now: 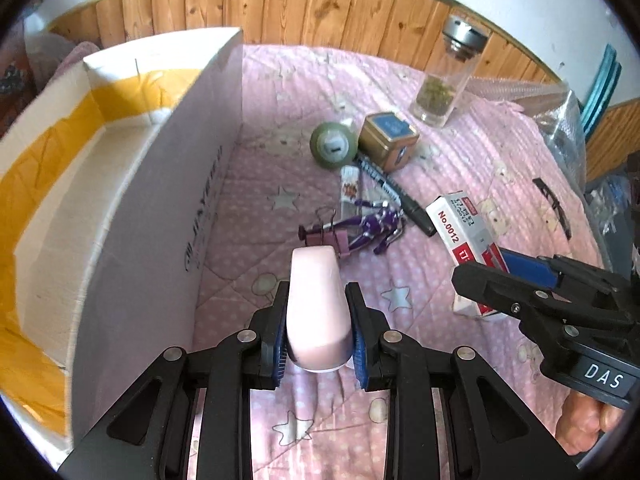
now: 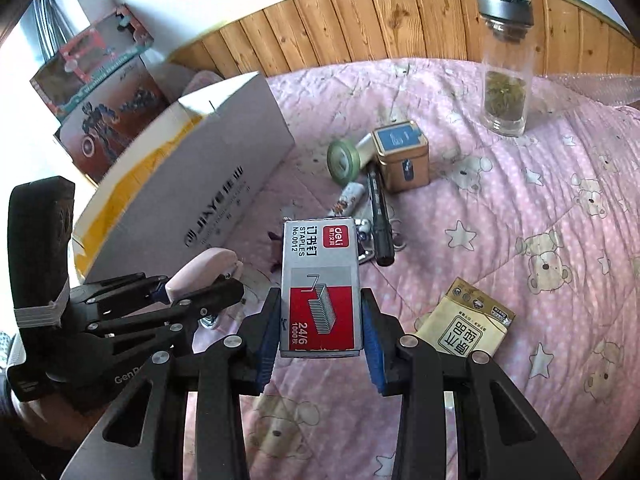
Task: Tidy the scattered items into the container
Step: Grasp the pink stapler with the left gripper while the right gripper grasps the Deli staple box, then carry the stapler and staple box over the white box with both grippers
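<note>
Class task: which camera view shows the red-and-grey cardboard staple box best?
The right wrist view: the red-and-grey cardboard staple box faces the camera, printed top readable. The left wrist view shows it only at an angle, partly hidden.

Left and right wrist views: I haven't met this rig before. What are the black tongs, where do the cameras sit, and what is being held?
No robot: a person holds two hand-held grippers, each with a fisheye camera looking along its fingers. The left gripper clamps a pink stapler; the right gripper clamps a box of staples. On the pink quilt lie a black marker, gold tin, green tape roll, glass jar and a purple figure. The open cardboard box is the container.
</note>
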A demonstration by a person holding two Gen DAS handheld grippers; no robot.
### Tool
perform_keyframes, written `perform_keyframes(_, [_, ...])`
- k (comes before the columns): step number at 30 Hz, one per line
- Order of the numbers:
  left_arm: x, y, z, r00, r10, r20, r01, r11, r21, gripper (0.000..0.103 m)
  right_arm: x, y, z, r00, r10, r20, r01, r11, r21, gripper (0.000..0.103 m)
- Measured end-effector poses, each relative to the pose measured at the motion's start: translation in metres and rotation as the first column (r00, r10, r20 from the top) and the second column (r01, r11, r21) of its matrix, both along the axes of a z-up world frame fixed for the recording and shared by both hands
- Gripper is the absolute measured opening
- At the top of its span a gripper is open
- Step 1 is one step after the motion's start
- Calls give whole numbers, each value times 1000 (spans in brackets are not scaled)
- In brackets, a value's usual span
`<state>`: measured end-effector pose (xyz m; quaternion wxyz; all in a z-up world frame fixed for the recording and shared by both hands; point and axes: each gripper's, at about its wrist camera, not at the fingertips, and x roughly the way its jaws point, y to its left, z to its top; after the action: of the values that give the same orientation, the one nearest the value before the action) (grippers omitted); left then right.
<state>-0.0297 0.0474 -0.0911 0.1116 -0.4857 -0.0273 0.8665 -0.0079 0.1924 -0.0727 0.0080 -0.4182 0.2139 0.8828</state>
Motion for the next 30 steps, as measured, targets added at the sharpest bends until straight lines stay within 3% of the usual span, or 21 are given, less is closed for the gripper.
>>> perform_keyframes(10, [9,-7,43,995,12,-98,-10,1000,22,27,15,-16,28,997,7,-82,-7,1000,-6,39])
perform_keyframes(30, [10,-63,90,982,102,-160,-82,989,126,27,16,-52,67,981,25,-195,-17,999,44,39])
